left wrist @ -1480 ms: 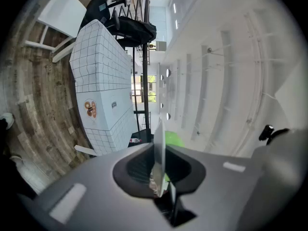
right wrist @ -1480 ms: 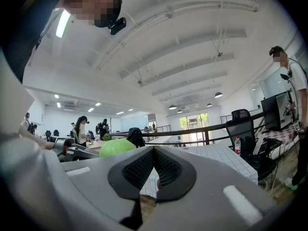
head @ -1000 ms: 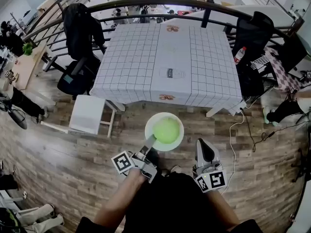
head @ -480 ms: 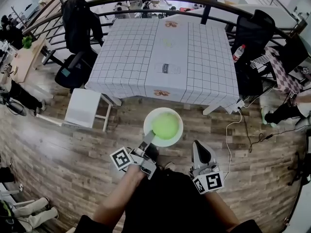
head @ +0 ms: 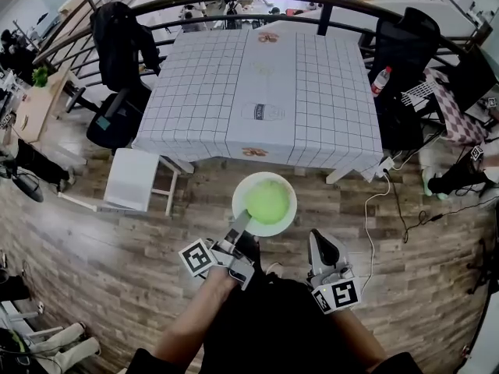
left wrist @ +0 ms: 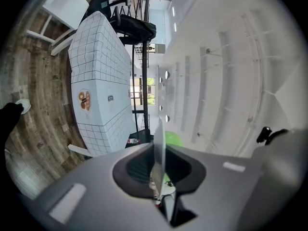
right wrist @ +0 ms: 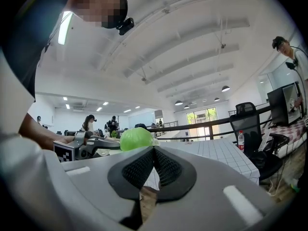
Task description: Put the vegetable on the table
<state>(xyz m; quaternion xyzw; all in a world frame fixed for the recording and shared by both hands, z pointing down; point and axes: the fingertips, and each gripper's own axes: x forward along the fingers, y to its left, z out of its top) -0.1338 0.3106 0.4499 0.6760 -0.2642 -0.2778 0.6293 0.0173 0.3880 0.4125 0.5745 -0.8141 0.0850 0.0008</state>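
We hold both level: left hand-held gripper point(head: 241, 226) clamps one plate point(head: 287, 218) bearing one cabbage point(head: 267, 201); right hand-held gripper point(head: 323, 237) clenched empty.

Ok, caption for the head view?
Left tongs hold a plate with a green vegetable before the checked table; right tongs shut.

Vegetable point(head: 267, 201): one. Plate point(head: 285, 223): one. Grippers: two, left gripper point(head: 241, 224) and right gripper point(head: 321, 238). Worktop point(head: 210, 92): one. White stool point(head: 129, 179): one. Black chairs point(head: 109, 131): two. Bottle point(head: 380, 82): one.
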